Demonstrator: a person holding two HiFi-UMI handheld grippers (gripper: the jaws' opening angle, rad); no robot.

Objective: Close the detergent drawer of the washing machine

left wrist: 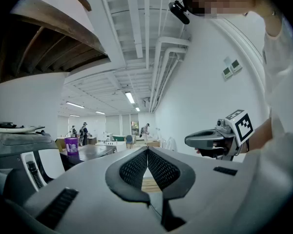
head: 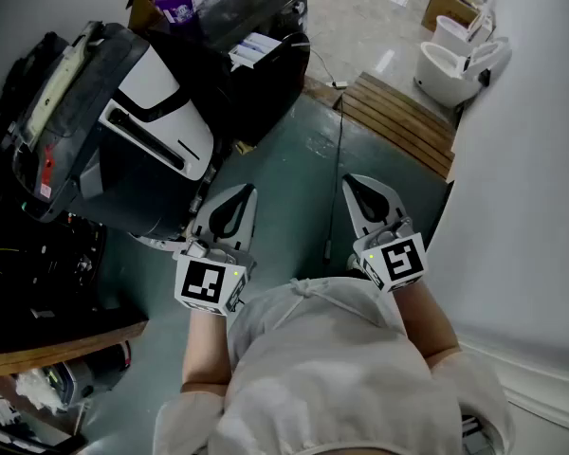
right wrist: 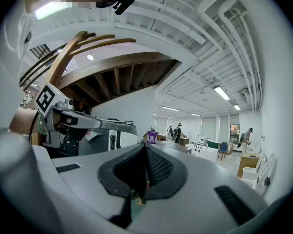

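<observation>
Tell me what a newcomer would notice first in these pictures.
Probably the two grey grippers held out in front of the person: the left gripper and the right gripper, side by side, both shut and empty. Next comes the bulky black-and-white washing machine at the left, just ahead of the left gripper. A row of white toilets stands at the upper right.

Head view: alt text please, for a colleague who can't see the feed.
Looking steeply down, a person holds the left gripper and right gripper side by side near the body, both shut and empty, above a green floor. A dark washing machine with a white panel stands ahead to the left, untouched.
</observation>
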